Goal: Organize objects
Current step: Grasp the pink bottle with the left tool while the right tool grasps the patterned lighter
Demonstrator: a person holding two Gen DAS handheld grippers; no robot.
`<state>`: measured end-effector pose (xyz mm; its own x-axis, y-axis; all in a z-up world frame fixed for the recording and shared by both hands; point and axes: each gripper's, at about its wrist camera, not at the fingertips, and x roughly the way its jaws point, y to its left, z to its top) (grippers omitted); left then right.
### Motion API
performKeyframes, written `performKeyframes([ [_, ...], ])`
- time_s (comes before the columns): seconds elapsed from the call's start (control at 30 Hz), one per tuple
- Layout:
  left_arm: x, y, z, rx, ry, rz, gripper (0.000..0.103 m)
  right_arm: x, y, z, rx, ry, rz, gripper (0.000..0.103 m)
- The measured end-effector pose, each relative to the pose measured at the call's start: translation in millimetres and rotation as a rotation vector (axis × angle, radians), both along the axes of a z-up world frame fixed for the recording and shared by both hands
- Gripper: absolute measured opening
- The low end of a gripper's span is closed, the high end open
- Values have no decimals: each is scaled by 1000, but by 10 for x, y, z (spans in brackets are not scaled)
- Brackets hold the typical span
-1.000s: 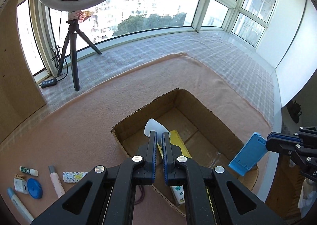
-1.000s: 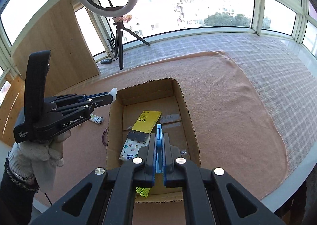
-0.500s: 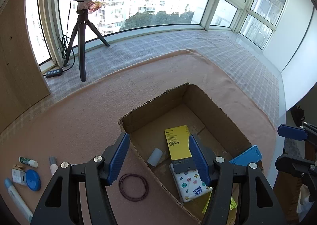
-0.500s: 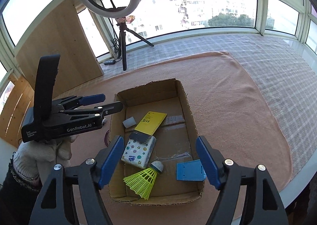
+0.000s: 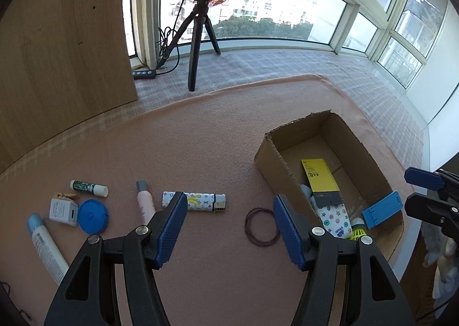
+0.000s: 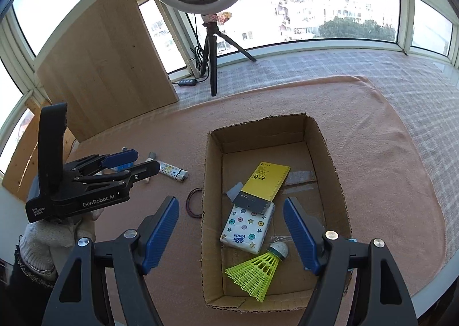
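Cardboard box (image 6: pixel 330 165) sits on the pink-covered worktop (image 5: pixel 200 131), already holding tissues (image 6: pixel 248 227) and shuttlecock (image 6: pixel 258 267); your left gripper (image 5: pixel 226 228) fingers spread empty over the patterned lighter (image 5: pixel 195 202), likely next; right gripper (image 6: pixel 231 235) likewise released above the box

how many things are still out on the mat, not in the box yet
8, all left of the cardboard box: hair tie, patterned lighter, pink tube, green stick, clothespin, white charger, blue disc, white tube. More may be hidden.
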<state>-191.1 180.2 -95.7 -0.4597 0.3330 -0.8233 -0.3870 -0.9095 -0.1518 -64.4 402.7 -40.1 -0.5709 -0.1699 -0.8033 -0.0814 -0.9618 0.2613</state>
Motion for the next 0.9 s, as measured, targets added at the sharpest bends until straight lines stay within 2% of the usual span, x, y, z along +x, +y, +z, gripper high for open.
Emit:
performKeyframes([
  [0.23, -43, -750, -95, -33, -18, 124, 66, -265, -384, -85, -82, -28, 68, 72],
  [0.43, -151, -1386, -139, -58, -34, 220, 66, -395, -754, -147, -100, -43, 117, 72],
  [0.6, -213, -1722, -172, -38, -50, 283, 65, -606, -938, -231, -93, -57, 121, 72],
  [0.73, -231, -1721, -224, -15, -65, 268, 65, -889, -1055, -372, -75, -97, 144, 71],
  [0.9, -298, -1392, -346, 14, -93, 211, 65, -1157, -1170, -567, -52, -169, 181, 65],
])
